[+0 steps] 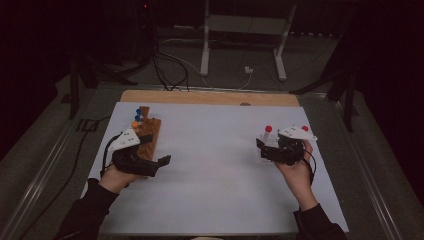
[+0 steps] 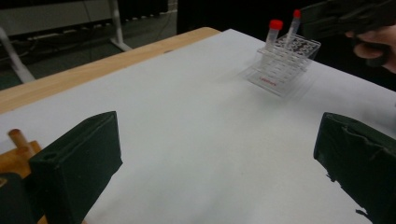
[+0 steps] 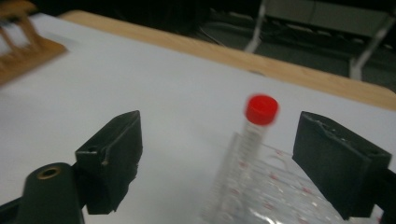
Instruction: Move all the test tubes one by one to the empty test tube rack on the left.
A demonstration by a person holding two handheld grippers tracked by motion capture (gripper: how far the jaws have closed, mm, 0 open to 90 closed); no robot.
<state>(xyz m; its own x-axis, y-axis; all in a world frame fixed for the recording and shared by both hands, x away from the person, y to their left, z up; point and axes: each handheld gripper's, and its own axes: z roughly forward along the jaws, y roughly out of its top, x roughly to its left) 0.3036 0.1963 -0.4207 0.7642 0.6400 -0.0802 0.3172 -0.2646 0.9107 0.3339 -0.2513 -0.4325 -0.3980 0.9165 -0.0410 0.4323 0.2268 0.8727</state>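
White sheeting covers the tabletop (image 1: 215, 190), with dark floor and cables beyond its wooden far edge. On its right side a clear plastic rack (image 2: 285, 63) holds two red-capped tubes (image 3: 256, 128). The right tongs (image 3: 217, 156) stand wide open around the nearer tube, gripping nothing. That tube looks light, stiff, smooth and likely slippery; a hold just under the cap seems safest, lifted straight up so the light rack does not tip. The left tongs (image 1: 162, 162) are open and empty beside a wooden peg stand (image 1: 149, 135). Broad open room lies between.
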